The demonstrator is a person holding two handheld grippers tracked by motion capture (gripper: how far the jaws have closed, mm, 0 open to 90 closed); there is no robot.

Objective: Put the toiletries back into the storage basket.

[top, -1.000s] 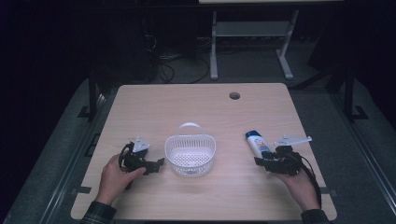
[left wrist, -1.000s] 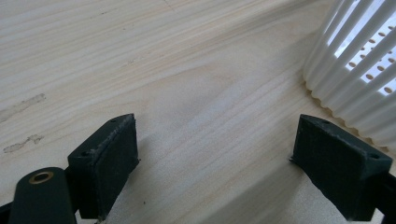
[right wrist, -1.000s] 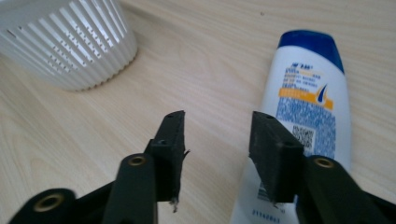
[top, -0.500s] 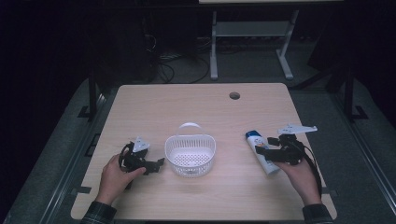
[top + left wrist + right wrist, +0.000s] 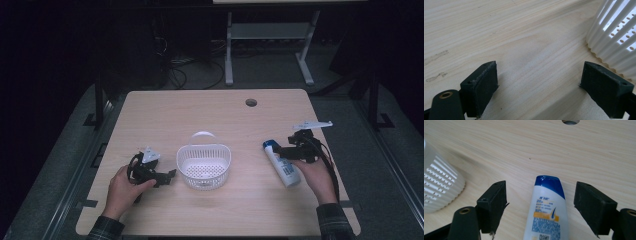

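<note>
The shampoo bottle (image 5: pixel 282 164) is a white plastic one with a blue cap, lying flat on its side on the light wood table (image 5: pixel 210 112), over on the right half. Cap end points away from the person and a bit to the left, bottom end towards the near edge. Its label faces up, with blue lettering, an orange band, a blue swoosh and a block of small print lower down (image 5: pixel 547 215). It sits well apart from the white slatted basket (image 5: pixel 204 165) in the middle, touching nothing but the tabletop
</note>
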